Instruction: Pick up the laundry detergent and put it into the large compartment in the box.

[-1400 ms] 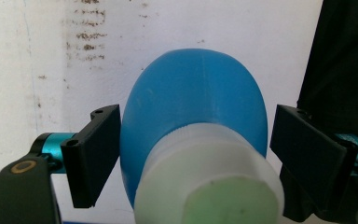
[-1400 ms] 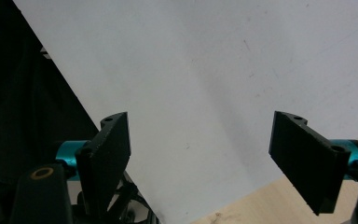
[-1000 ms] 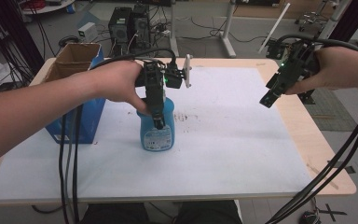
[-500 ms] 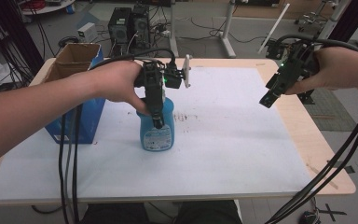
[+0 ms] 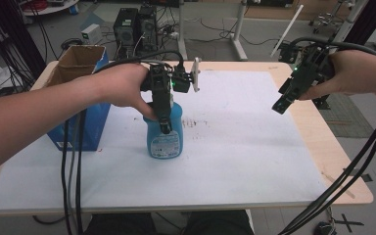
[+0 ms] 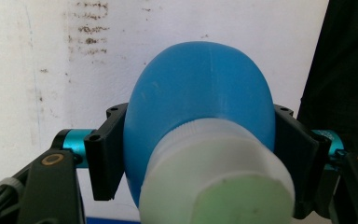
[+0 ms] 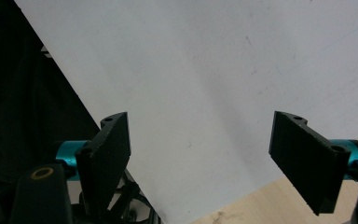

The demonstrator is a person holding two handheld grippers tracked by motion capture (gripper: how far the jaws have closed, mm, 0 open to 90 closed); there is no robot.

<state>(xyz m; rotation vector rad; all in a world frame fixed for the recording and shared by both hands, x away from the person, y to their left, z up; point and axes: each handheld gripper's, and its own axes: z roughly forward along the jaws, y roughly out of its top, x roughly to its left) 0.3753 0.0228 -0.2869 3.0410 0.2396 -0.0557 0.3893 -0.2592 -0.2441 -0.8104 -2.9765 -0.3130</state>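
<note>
High view: upright blue bottle [image 5: 164, 134], white cap, labelled front.

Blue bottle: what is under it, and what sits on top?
The blue bottle stands on the white table cover, base contact hidden. A white cap tops it; the left gripper clamps its shoulders.

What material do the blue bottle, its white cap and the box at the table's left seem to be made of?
Blue bottle: likely moulded plastic, smooth semi-matte skin with a faint seam line. White cap: probably plastic too, matte, slightly translucent. Box: cardboard, judging by its brown raw inner flaps; the outside is printed blue.
</note>
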